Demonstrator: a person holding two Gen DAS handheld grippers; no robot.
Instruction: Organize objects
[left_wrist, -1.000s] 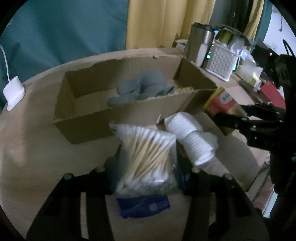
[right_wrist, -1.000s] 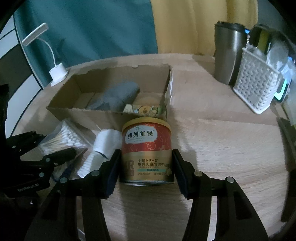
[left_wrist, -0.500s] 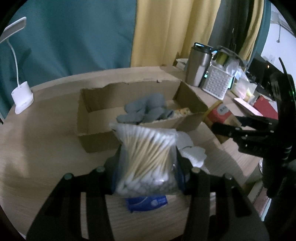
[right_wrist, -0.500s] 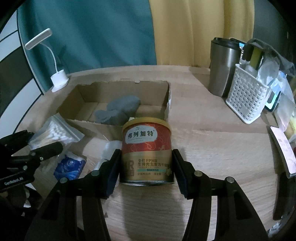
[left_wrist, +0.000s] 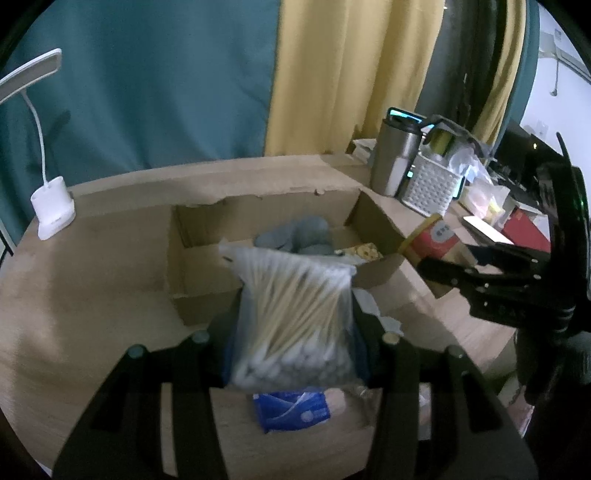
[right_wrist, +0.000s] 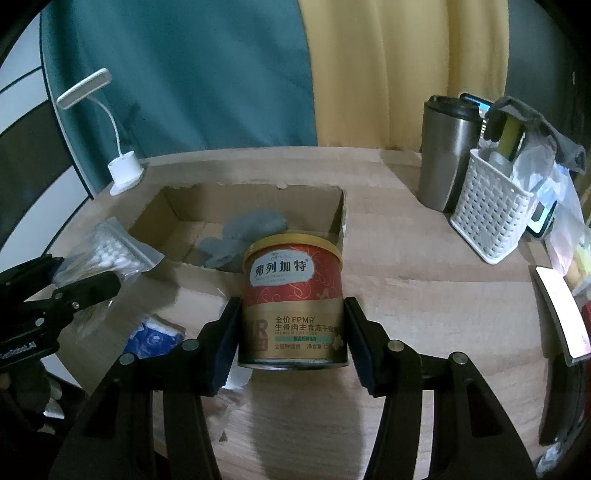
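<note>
Because the bag of cotton swabs (left_wrist: 295, 314) fills the middle of the left wrist view, we cannot see the table straight beneath it, and only a corner of a blue packet (left_wrist: 291, 408) pokes out below the bag. Our left gripper (left_wrist: 295, 347) is clenched on that bag, both pads pressed into its clear plastic, and the bag is lifted in front of the cardboard box (left_wrist: 258, 206). From the right wrist view the same bag (right_wrist: 107, 251) shows at the left edge, partly behind a black finger, and its lower half is lost in shadow.

Our right gripper (right_wrist: 291, 328) grips the red and gold can (right_wrist: 293, 302) by its sides, upright, just in front of the box's near wall (right_wrist: 199, 277). The can hides part of that wall and whatever lies behind it.

Inside the box we see a grey cloth bundle (right_wrist: 243, 236) toward the middle, and from the left wrist view a small patterned item (left_wrist: 364, 253) in the right near corner, too blurred to name.

A white slotted basket (right_wrist: 491, 218) holds several crammed items we cannot sort out, with a steel tumbler (right_wrist: 447, 151) touching or just beside it. A white desk lamp (right_wrist: 122, 173) stands beyond the box; its head is cut by the frame edge in the left view.
</note>
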